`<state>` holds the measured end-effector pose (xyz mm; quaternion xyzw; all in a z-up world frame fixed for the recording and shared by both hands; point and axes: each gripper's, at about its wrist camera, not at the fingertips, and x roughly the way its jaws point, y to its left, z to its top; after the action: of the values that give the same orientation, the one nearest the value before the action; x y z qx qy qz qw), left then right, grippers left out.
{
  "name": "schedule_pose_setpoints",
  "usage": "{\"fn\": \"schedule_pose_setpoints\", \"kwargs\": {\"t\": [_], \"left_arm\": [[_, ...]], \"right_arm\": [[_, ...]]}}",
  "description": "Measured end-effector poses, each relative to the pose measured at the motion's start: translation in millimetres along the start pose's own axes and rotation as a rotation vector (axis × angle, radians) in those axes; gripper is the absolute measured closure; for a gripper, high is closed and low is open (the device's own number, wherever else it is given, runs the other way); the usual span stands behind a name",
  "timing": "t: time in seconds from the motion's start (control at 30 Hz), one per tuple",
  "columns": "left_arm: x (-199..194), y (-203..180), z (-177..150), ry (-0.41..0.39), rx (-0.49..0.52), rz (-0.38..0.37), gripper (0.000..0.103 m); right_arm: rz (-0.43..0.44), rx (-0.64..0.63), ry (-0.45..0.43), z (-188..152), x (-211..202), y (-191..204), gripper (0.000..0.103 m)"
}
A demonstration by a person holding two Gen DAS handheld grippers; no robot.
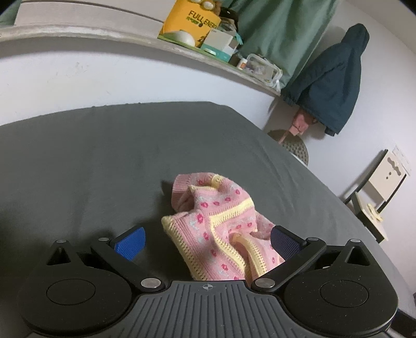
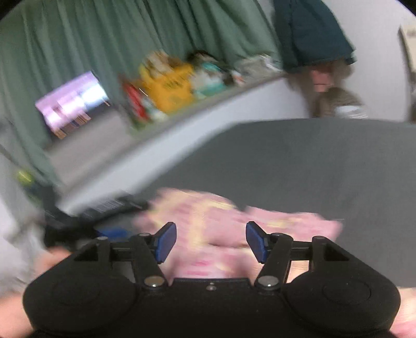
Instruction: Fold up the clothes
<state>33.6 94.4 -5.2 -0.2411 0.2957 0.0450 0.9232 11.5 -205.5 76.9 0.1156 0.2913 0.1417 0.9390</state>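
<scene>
Pink knitted garment with yellow trim [image 1: 218,228] sits crumpled on the dark grey bed sheet [image 1: 104,161], near edge. Left gripper [image 1: 206,240] has its jaws spread around it, right gripper [image 2: 211,240] also spread, pinching nothing (blurry view), probably lining up corners.

The only readable text is dark lettering, "FULL ENER" with its end hidden, printed on the yellow glossy bag [image 1: 191,22] standing on the pale grey shelf [image 1: 78,30] along the wall; smaller print below it and everything in the blurred right wrist view stays illegible.
</scene>
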Motion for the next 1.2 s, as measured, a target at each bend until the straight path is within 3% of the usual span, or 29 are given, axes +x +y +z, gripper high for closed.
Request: {"fn": "schedule_pose_setpoints", "kwargs": {"t": [0.03, 0.17, 0.3, 0.37, 0.4, 0.43, 0.5, 0.53, 0.6, 0.77, 0.8, 0.87, 0.97, 1.07, 1.13, 1.2], "left_arm": [[1, -2, -1, 0.004, 0.010, -0.001, 0.000], [-1, -9, -3, 0.002, 0.057, -0.008, 0.000], [-4, -8, -3, -0.009, 0.053, -0.003, 0.000], [-4, -4, -2, -0.009, 0.034, 0.003, 0.000], [-3, -2, -2, -0.008, 0.025, 0.006, 0.000], [-2, -1, -1, -0.005, 0.015, 0.009, 0.000], [-1, 2, 0, -0.003, -0.002, 0.010, 0.000], [-1, 4, 0, -0.006, -0.010, 0.010, 0.000], [-2, 7, 1, -0.018, -0.028, 0.011, 0.000], [-12, 24, 8, -0.071, -0.138, 0.013, 0.000], [-15, 28, 9, -0.085, -0.163, 0.012, 0.000], [-21, 34, 10, -0.110, -0.197, 0.018, 0.000], [-24, 39, 13, -0.112, -0.215, 0.017, 0.000], [-22, 43, 15, -0.065, -0.226, -0.017, 0.000], [-21, 45, 15, -0.028, -0.223, -0.035, 0.000], [-23, 41, 17, -0.003, -0.196, -0.046, 0.000]], "right_arm": [[-0.020, -0.010, 0.026, 1, 5, -1, 0.044], [0.073, 0.072, 0.114, 14, 36, -3, 0.037], [0.013, 0.088, 0.194, 26, 85, 6, 0.036], [0.011, 0.133, 0.237, 26, 105, 2, 0.041], [0.012, 0.154, 0.260, 27, 114, -1, 0.053], [0.014, 0.174, 0.284, 27, 124, -3, 0.072], [0.006, 0.184, 0.301, 28, 135, -3, 0.095], [0.005, 0.163, 0.266, 29, 130, 2, 0.097], [0.023, 0.082, 0.167, 32, 114, 18, 0.097], [0.148, -0.266, 0.056, 4, 65, 86, 0.097], [0.167, -0.328, 0.043, -3, 58, 98, 0.097], [0.160, -0.388, 0.107, -27, 59, 113, 0.097], [0.160, -0.437, 0.172, -56, 61, 127, 0.094], [0.167, -0.435, 0.158, -67, 53, 132, 0.081], [0.161, -0.414, 0.131, -67, 40, 131, 0.066], [0.137, -0.409, 0.113, -68, 25, 126, 0.060]]}}
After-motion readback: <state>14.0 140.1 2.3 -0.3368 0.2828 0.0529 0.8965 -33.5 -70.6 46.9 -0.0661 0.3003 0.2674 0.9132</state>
